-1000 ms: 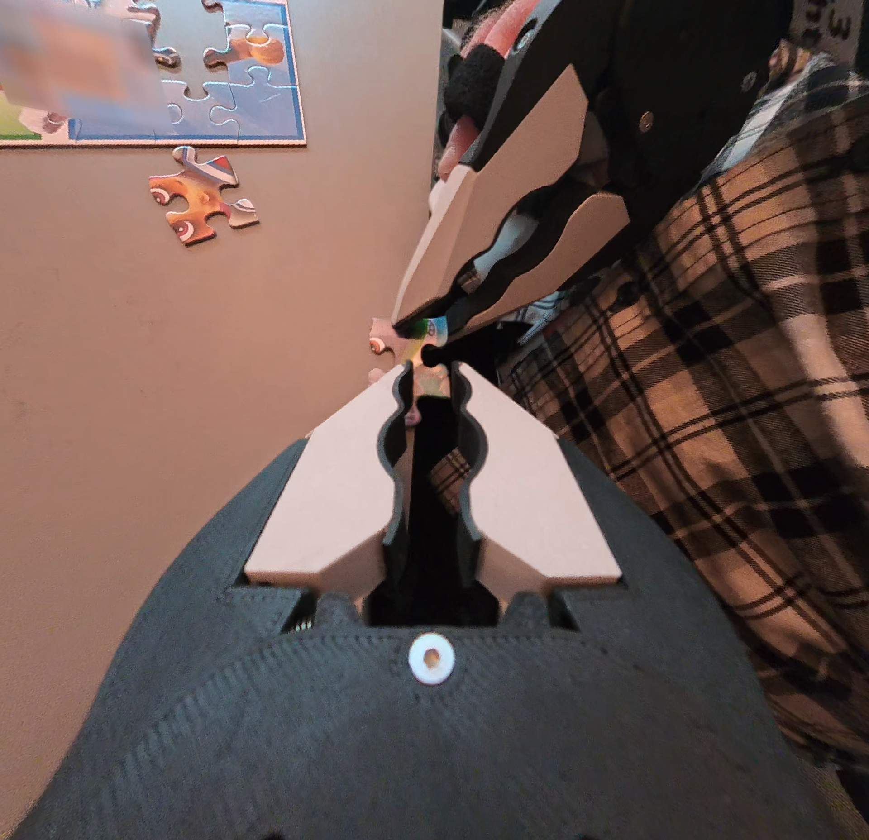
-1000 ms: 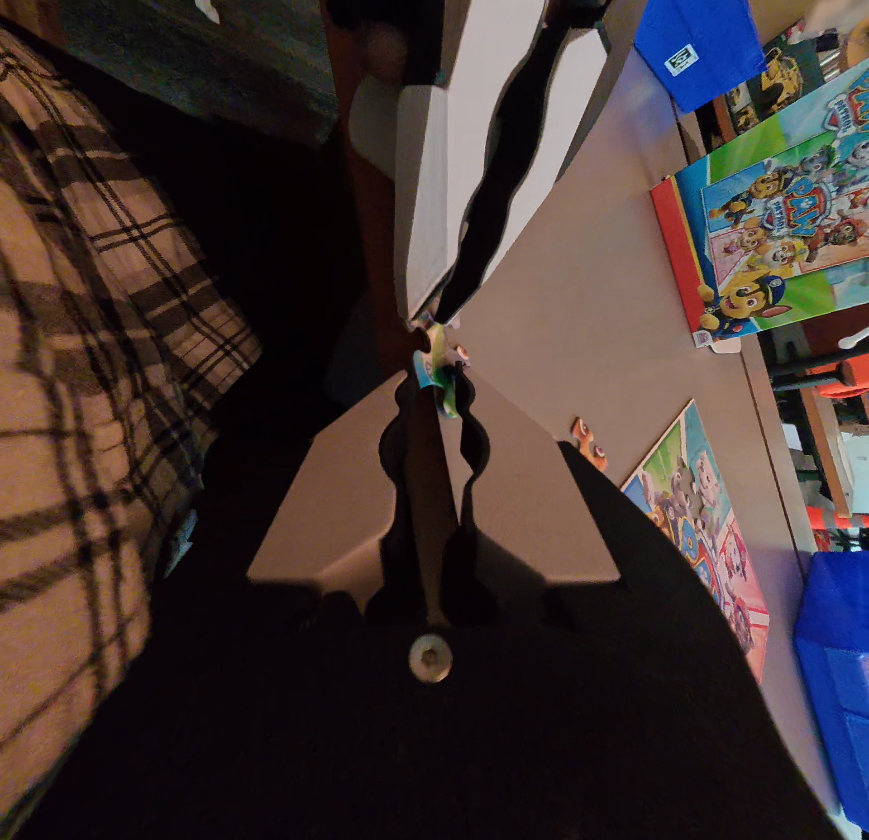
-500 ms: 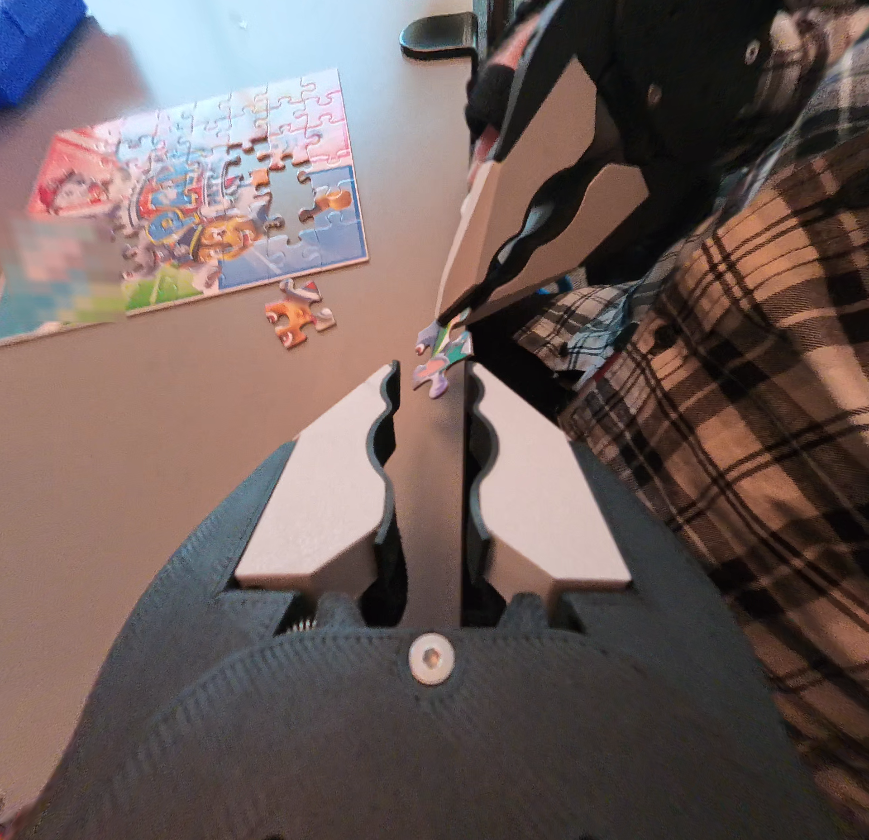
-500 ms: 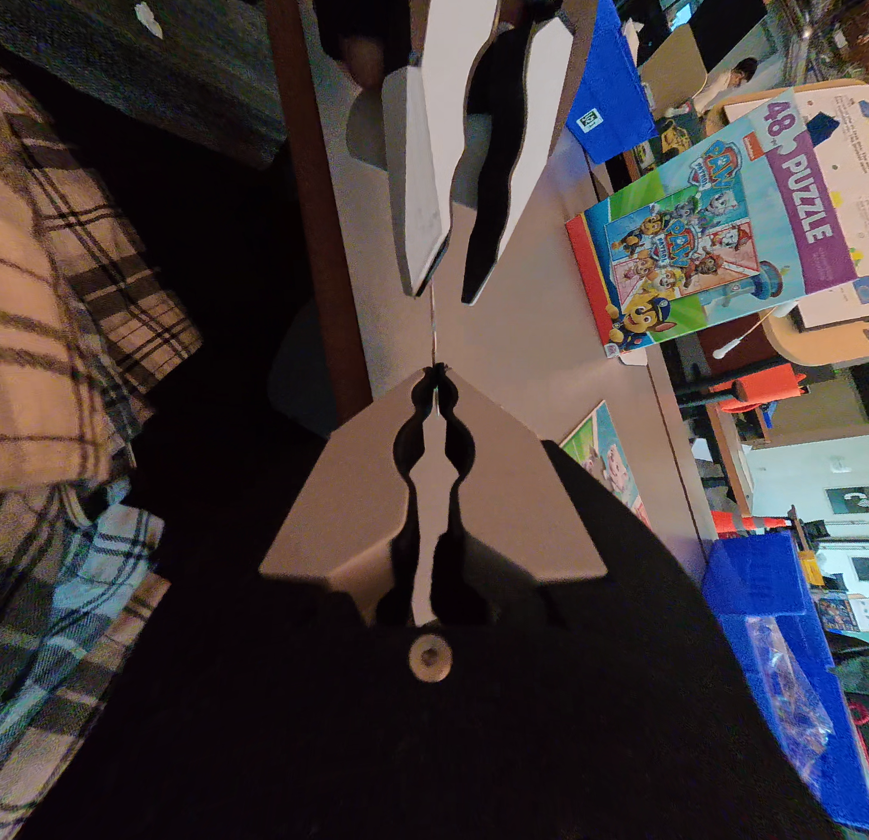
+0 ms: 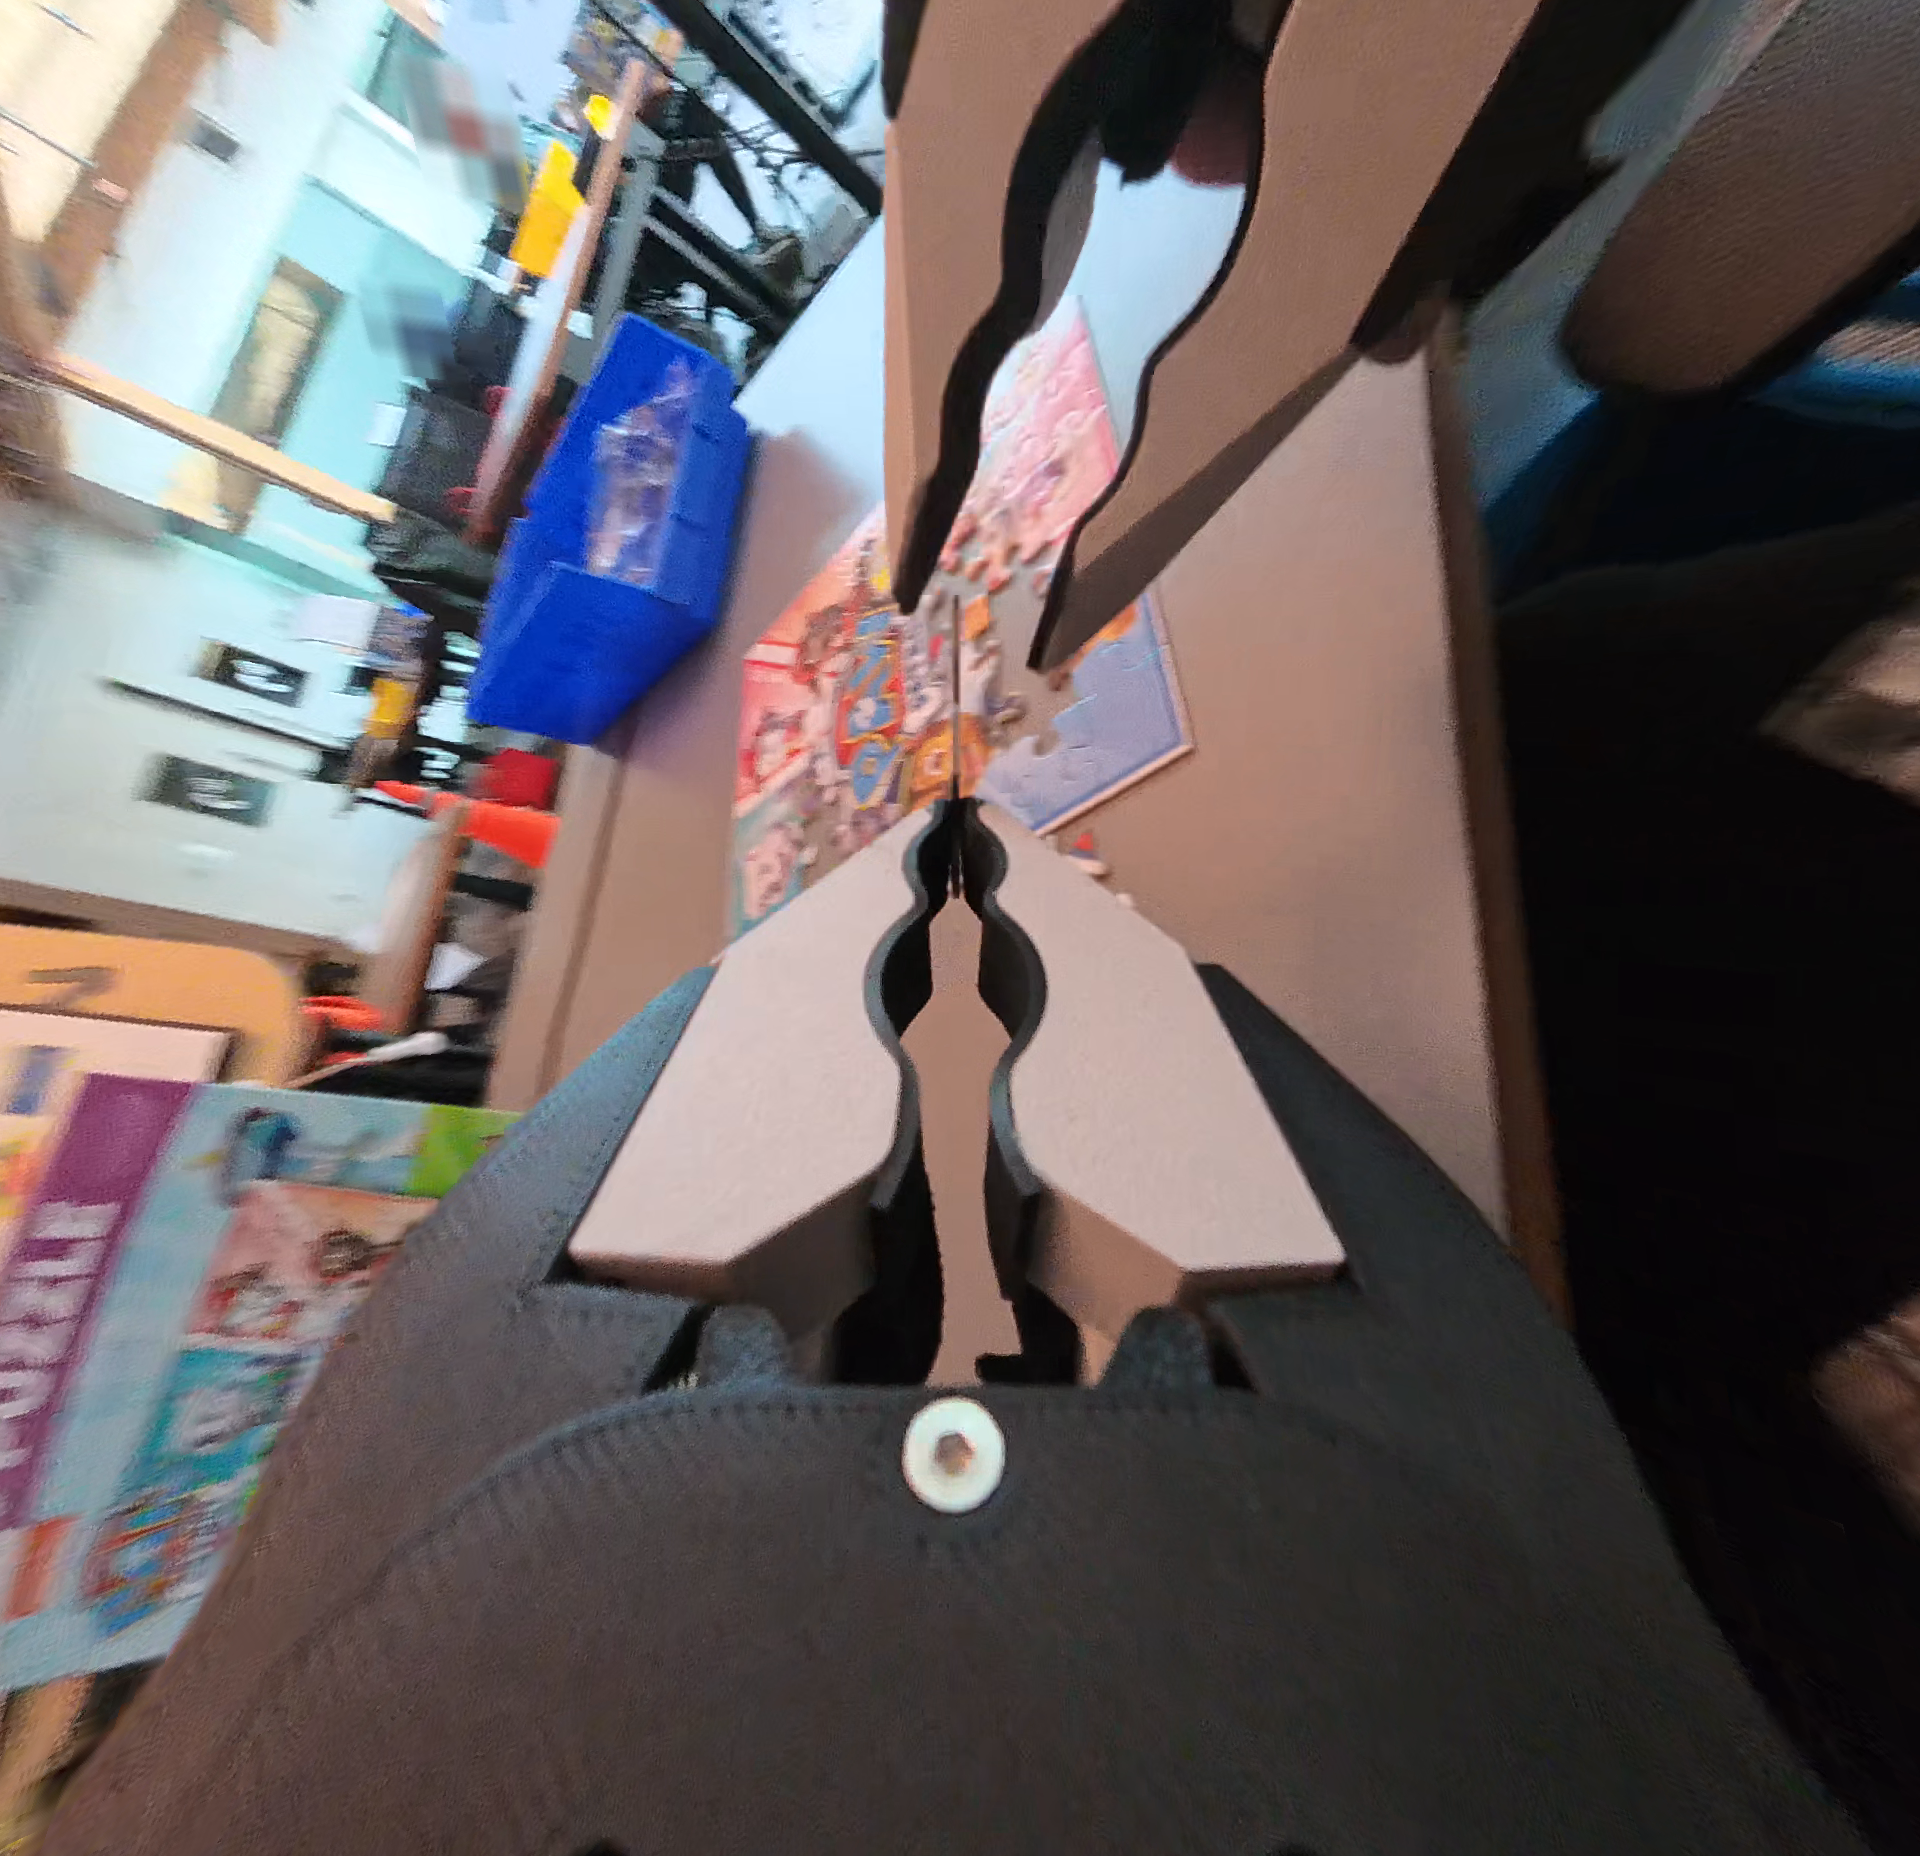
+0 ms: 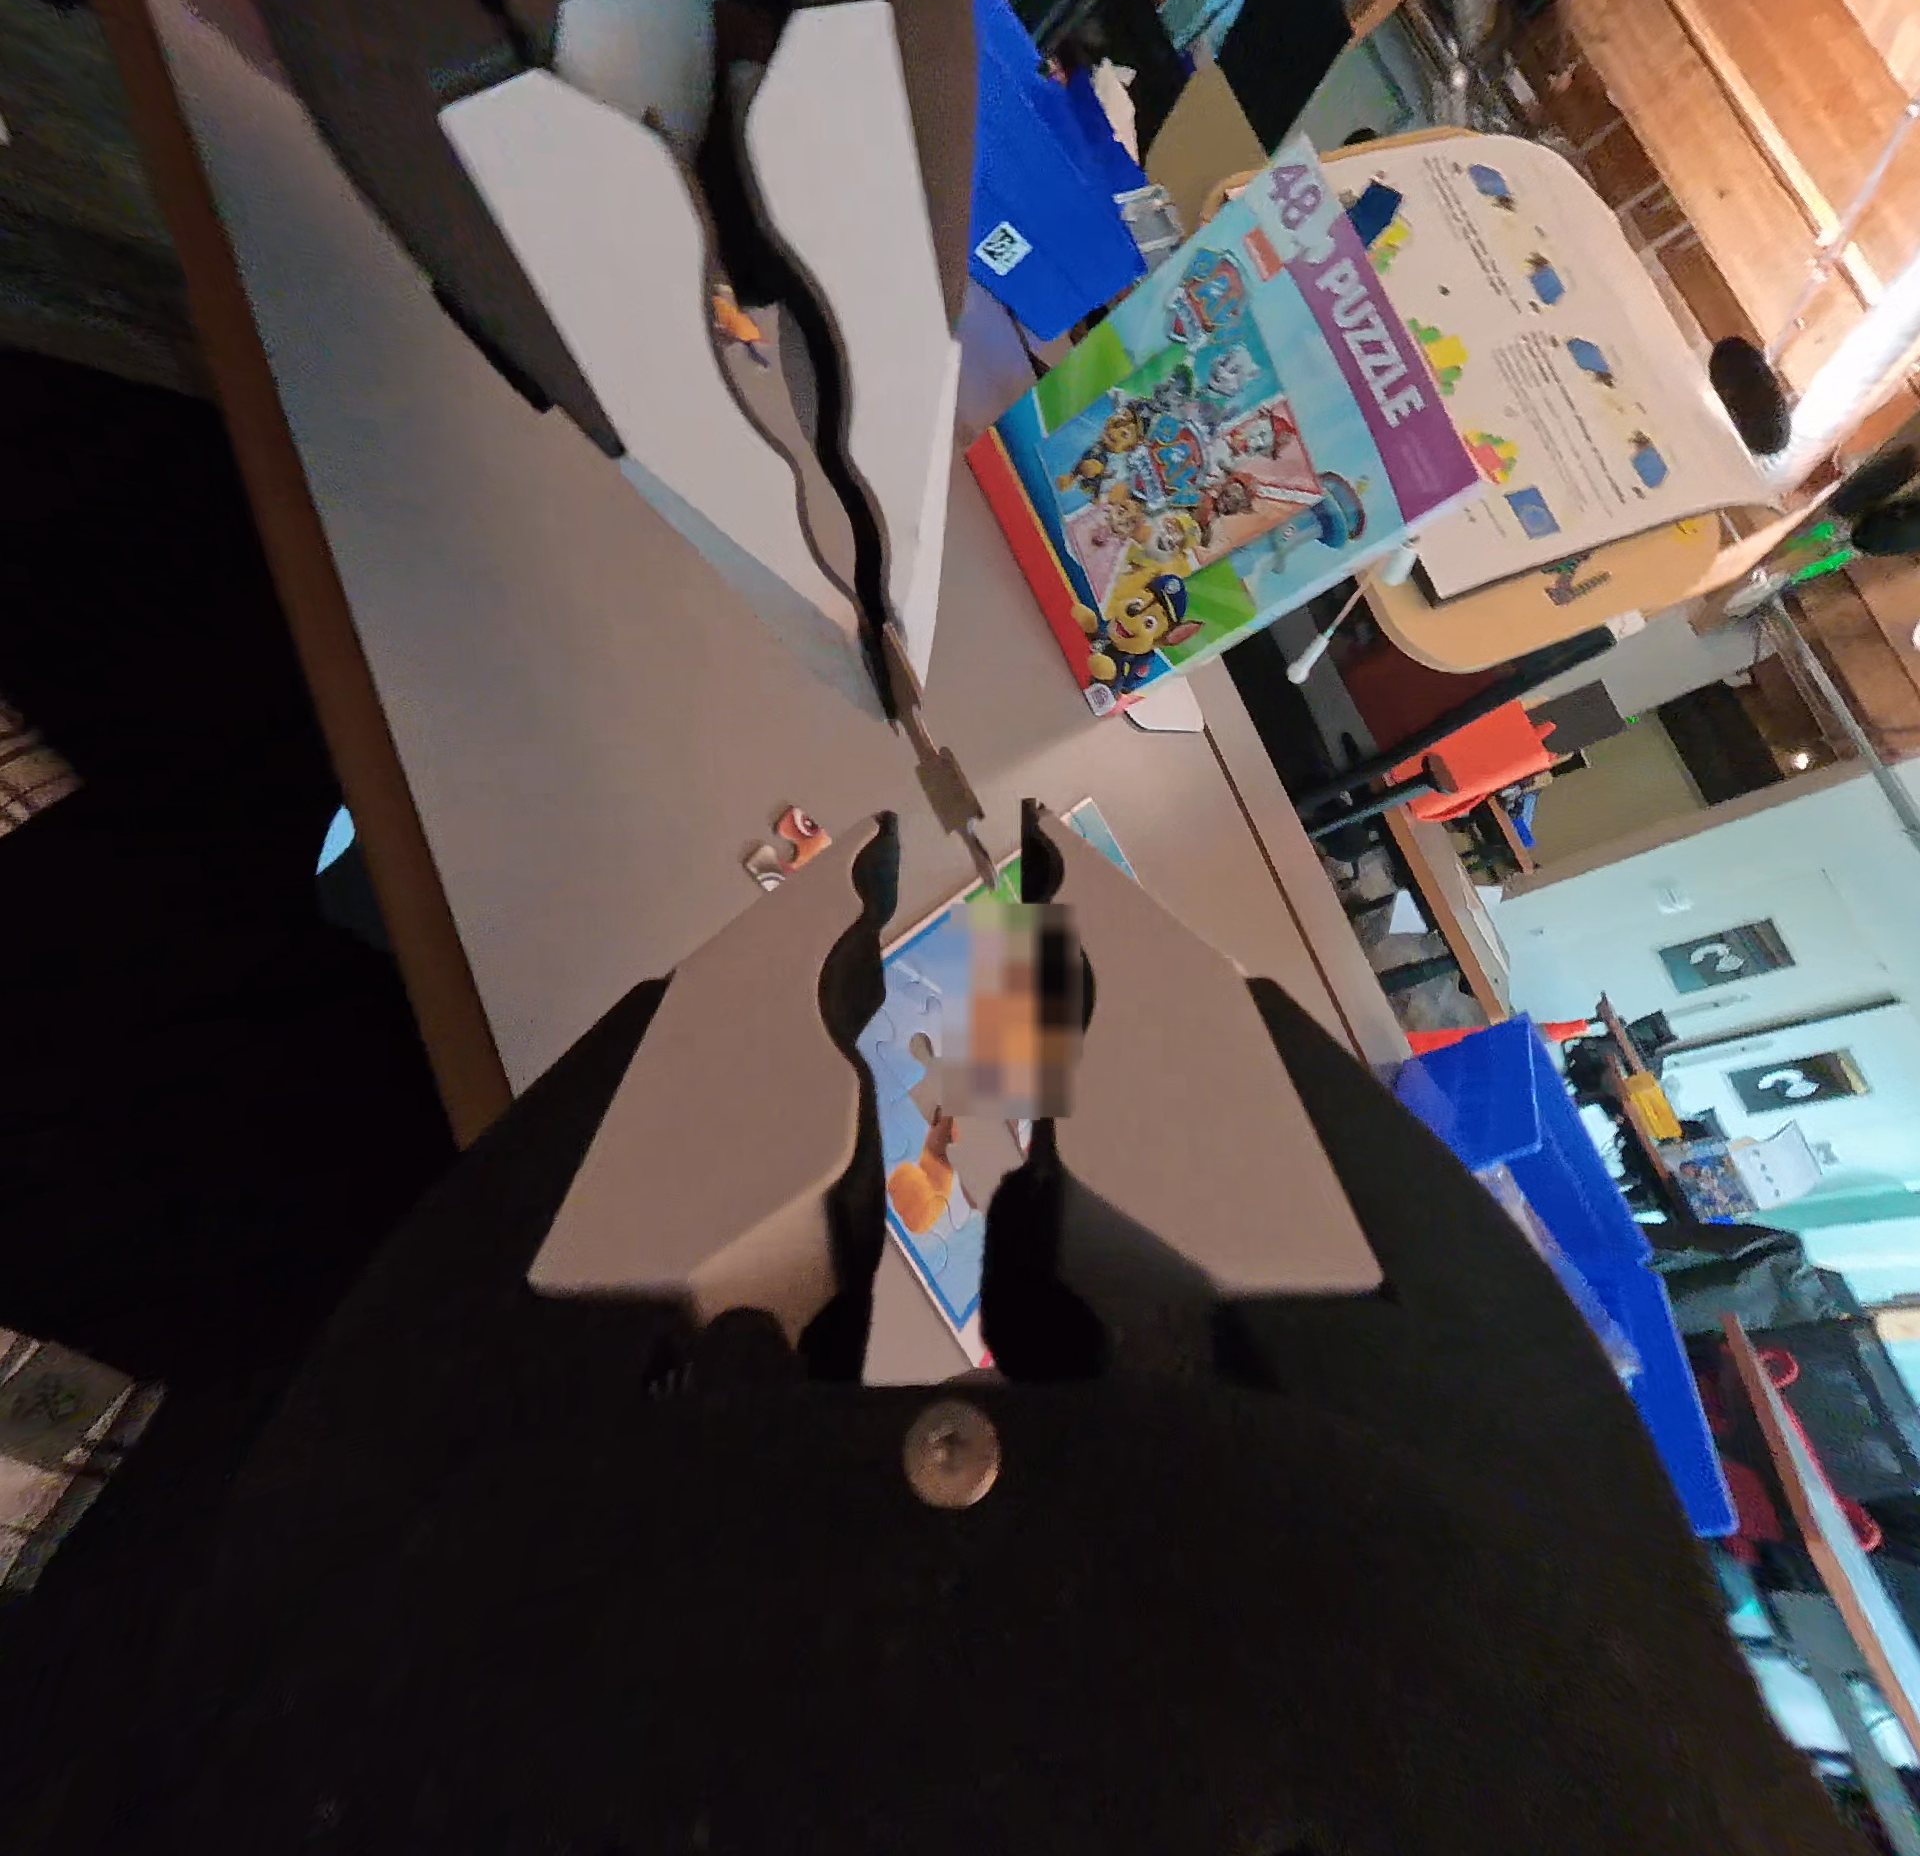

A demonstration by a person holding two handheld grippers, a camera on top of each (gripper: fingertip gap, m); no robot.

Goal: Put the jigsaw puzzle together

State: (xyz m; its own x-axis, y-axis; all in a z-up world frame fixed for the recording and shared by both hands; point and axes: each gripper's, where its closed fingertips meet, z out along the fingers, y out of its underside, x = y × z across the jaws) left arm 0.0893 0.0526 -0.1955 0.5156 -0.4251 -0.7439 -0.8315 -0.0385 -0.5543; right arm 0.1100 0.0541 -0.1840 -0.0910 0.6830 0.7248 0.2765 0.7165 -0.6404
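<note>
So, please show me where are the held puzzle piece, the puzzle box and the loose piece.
held puzzle piece (image 6: pixel 948 790), right wrist view, its middle.
puzzle box (image 6: pixel 1226 435), right wrist view, its picture face.
loose piece (image 6: pixel 790 843), right wrist view, its middle.

two grippers were in view: the left gripper (image 5: pixel 954 838) and the right gripper (image 6: pixel 954 827). one puzzle piece (image 6: pixel 943 780) was held up above the table (image 6: pixel 582 663). one part-built jigsaw (image 5: pixel 1081 705) lay on the table. one loose cluster of joined pieces (image 6: pixel 788 844) lay on the table just beside the jigsaw. one puzzle box (image 6: pixel 1226 435) lay on the table, well apart from the jigsaw. blue bins numbered two: one blue bin (image 6: pixel 1049 217) behind the box and another bin (image 6: pixel 1558 1224) past the table edge.
</note>
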